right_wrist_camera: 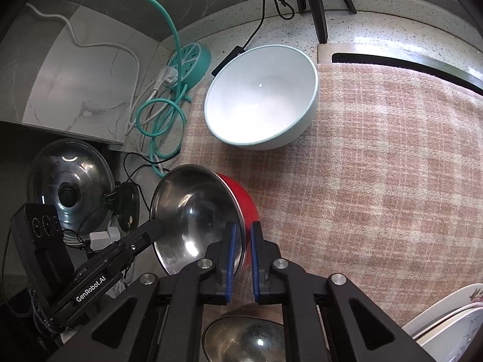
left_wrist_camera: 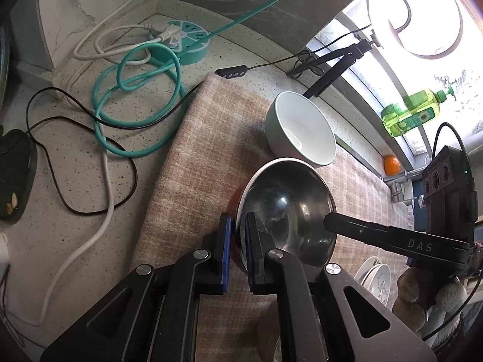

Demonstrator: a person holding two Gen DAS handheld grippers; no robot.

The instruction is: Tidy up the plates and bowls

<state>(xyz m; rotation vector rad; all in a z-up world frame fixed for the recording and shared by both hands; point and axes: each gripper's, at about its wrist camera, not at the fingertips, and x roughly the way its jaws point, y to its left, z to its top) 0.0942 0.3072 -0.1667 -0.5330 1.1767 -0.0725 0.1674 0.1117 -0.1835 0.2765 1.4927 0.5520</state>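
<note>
**Both claws pinching the same steel-and-red bowl**

So the bowl (left_wrist_camera: pixel 286 208) in play is shiny stainless inside with a glossy red shell, round and fairly deep, tilted up off the pinkish plaid cloth (left_wrist_camera: pixel 205 150). The left gripper (left_wrist_camera: pixel 238 241) has its blue ribbed pads clamped on the rim at one side, one pad inside and one outside. The right gripper (right_wrist_camera: pixel 243 250) is clamped on the opposite rim in just the same manner. In the left view the bowl sits dead centre; in the right view it's around 8 o'clock from centre.

A smooth, matte white bowl (right_wrist_camera: pixel 262 96) with a pale green outside stands upright on the cloth, at about 12 o'clock from the held bowl.

Stuff only the left cam shows: a green soap bottle (left_wrist_camera: pixel 413 111) and an orange (left_wrist_camera: pixel 391 163) at 2-3 o'clock by the window, plus patterned plates (left_wrist_camera: pixel 377 280) at 4 o'clock.

Only the right cam shows a domed metal lid (right_wrist_camera: pixel 69 184) at 9 o'clock and a second steel bowl (right_wrist_camera: pixel 244 341) at 6 o'clock, under the gripper.

Both catch the teal cable (left_wrist_camera: pixel 135 96) coiled on the speckled stone counter (left_wrist_camera: pixel 60 181).
</note>
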